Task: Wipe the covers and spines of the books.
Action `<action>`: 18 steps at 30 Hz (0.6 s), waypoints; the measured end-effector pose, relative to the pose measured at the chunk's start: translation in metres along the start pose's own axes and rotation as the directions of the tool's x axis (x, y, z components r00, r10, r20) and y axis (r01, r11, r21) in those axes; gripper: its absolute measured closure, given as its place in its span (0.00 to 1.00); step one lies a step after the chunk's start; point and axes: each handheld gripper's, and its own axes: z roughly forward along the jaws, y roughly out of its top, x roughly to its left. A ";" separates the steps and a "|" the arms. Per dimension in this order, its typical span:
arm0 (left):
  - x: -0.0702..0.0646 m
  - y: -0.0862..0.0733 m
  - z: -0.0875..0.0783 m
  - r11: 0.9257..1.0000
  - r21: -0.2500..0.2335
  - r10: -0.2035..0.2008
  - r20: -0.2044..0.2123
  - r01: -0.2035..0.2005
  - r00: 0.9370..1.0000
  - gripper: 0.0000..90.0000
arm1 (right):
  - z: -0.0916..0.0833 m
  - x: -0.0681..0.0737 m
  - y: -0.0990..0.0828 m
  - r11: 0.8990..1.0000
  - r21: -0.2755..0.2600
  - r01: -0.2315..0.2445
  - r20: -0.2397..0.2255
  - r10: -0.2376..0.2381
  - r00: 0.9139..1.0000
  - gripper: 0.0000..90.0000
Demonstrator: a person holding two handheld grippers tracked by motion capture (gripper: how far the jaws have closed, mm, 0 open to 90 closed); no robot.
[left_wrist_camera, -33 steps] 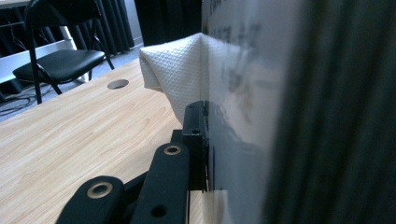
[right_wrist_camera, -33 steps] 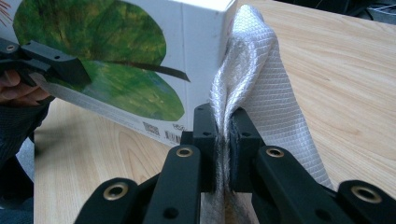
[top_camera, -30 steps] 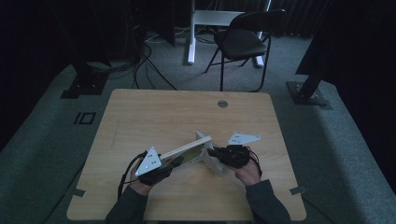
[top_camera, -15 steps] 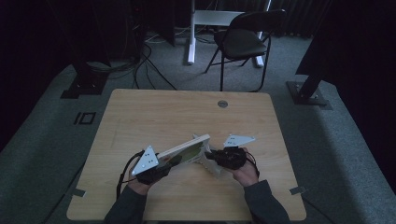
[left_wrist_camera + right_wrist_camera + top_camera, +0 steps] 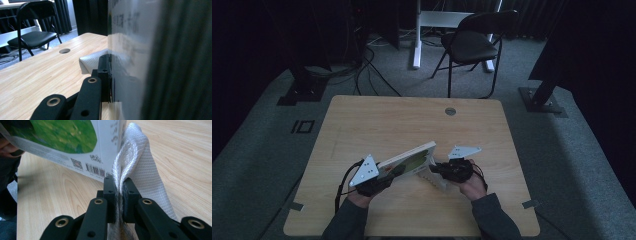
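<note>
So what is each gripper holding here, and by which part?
Left gripper clamps the box at its near end; right gripper pinches the white cloth by a bunched fold.

My left gripper (image 5: 384, 181) and my right gripper (image 5: 443, 168) are matte black, each topped by a pale grey three-cornered plate. My jaws are flat black bars with squared pads at the tips, hung on rounded black links pinned by brass-coloured rivets. More small dark screw holes sit lower on the links. A black cable loops back from the left gripper. I wear dark grey-blue sleeves (image 5: 497, 219) down to the wrists.
</note>
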 end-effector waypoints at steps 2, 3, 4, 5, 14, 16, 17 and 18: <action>0.000 0.001 0.000 1.000 -0.002 0.003 -0.002 -0.003 1.000 0.87 | 0.002 0.000 -0.001 1.000 0.006 0.001 0.001 -0.001 1.000 0.93; 0.000 0.001 0.000 1.000 -0.004 0.003 -0.003 -0.003 1.000 0.87 | 0.002 0.000 -0.001 1.000 0.006 0.001 0.001 -0.001 1.000 0.93; 0.000 0.001 0.000 1.000 -0.004 0.003 -0.003 -0.003 1.000 0.87 | 0.002 0.000 -0.001 1.000 0.006 0.001 0.001 -0.001 1.000 0.93; 0.000 0.002 0.000 1.000 -0.001 0.007 -0.006 -0.007 1.000 0.87 | 0.003 0.000 -0.001 1.000 0.010 0.001 0.002 -0.001 1.000 0.93; 0.001 0.005 0.000 1.000 -0.009 0.008 -0.008 -0.008 1.000 0.87 | 0.012 -0.001 -0.007 0.999 0.044 -0.007 0.001 0.007 1.000 0.93; 0.001 0.006 0.000 1.000 -0.013 0.010 -0.009 -0.010 1.000 0.87 | 0.013 -0.001 -0.007 0.999 0.048 -0.006 0.001 0.006 1.000 0.93; 0.001 0.006 0.000 1.000 -0.013 0.010 -0.009 -0.010 1.000 0.87 | 0.013 -0.001 -0.007 0.999 0.049 -0.007 0.001 0.007 1.000 0.93; 0.001 0.006 0.000 1.000 -0.015 0.009 -0.010 -0.009 1.000 0.87 | 0.013 -0.001 -0.008 0.999 0.050 -0.008 0.000 0.008 1.000 0.93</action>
